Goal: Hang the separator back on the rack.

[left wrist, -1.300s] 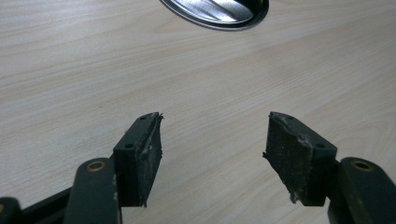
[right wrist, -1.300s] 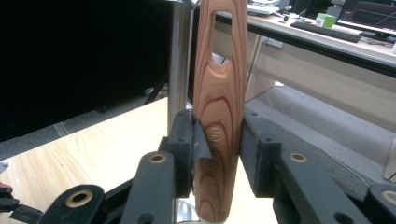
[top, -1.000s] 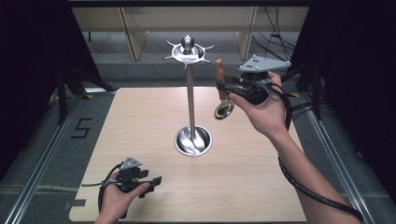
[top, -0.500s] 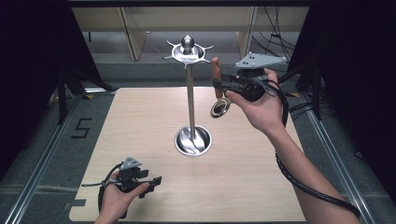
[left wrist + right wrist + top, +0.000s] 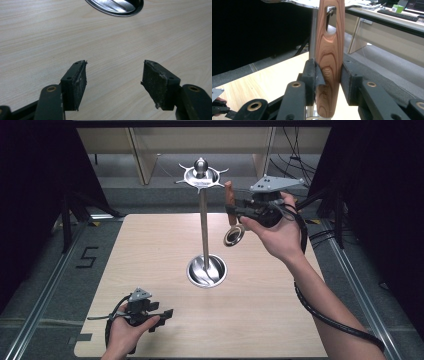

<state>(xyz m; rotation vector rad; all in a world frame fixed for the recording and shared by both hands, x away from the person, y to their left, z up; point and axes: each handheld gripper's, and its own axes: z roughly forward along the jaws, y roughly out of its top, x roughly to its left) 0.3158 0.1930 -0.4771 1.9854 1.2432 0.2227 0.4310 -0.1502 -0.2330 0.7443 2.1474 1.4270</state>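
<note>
Right now the right gripper [image 5: 231,210] is clamped on the wooden handle [image 5: 329,65] of a utensil, raised above the desk [image 5: 150,250] at about 1 o'clock from the stand [image 5: 203,227]. Handle stands near upright; its round metal head [image 5: 234,235] hangs below the jaws. In the right gripper view both pads press the handle's sides, and the slot at the handle's top sits at a hook [image 5: 332,10] under the stand's top disc [image 5: 200,175] — hook looks to be inside the slot, but can't confirm from this angle.

Stand: thin metal pole rising from a round dished base [image 5: 206,270] at desk centre.

Left gripper [image 5: 162,312] lies low on the desk at roughly 7 o'clock from the base, well apart from it, held by the left hand [image 5: 125,332]. Jaws wide open, nothing between them; the left gripper view has bare desk between the pads and the base rim [image 5: 117,7] at 12 o'clock.
</note>
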